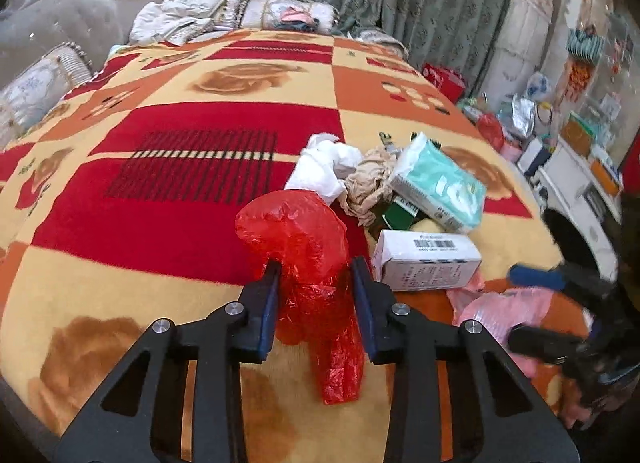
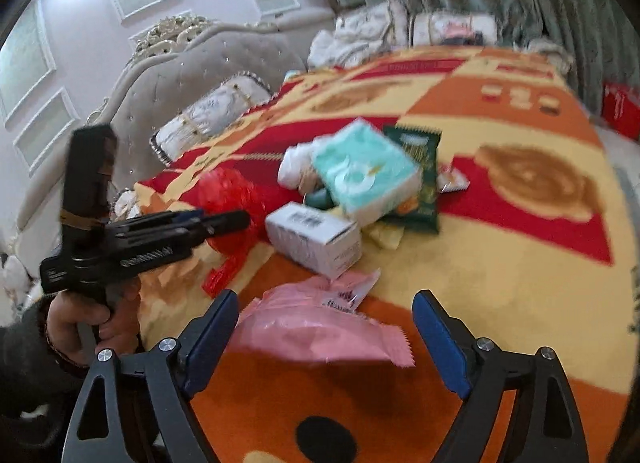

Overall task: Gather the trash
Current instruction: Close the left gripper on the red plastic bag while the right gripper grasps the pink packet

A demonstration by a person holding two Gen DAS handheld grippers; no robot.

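- The bed, under a red, orange and yellow patterned blanket (image 1: pixel 160 167), carries all the trash; the pile lies toward the blanket's right edge, near the foot end; no bin or collecting bag shows in either view, so I judge nothing is collected yet
- The crumpled red plastic bag (image 1: pixel 304 255) is the largest piece and the one in hand; it stands between the blue pads of the left gripper (image 1: pixel 316 283), whose jaws are part-way apart on either side of it; whether they already pinch the plastic I cannot tell; it may be meant as the sack for the rest
- The mint-green tissue pack (image 2: pixel 366 171) rests tilted on top of the pile, untouched; a dark green snack packet (image 2: pixel 418 187) lies under it
- The white cardboard box with a barcode (image 1: pixel 426 261) sits just beside the red bag, toward the right edge, still to be picked up
- The pink plastic wrapper (image 2: pixel 316 331) lies flat at the near edge; the right gripper (image 2: pixel 324 339) hangs over it with jaws wide apart, closing on nothing; this looks like its next target
- The white crumpled tissue (image 1: pixel 324 167) and the beige crumpled paper (image 1: pixel 370 183) touch at the pile's far side, both remaining
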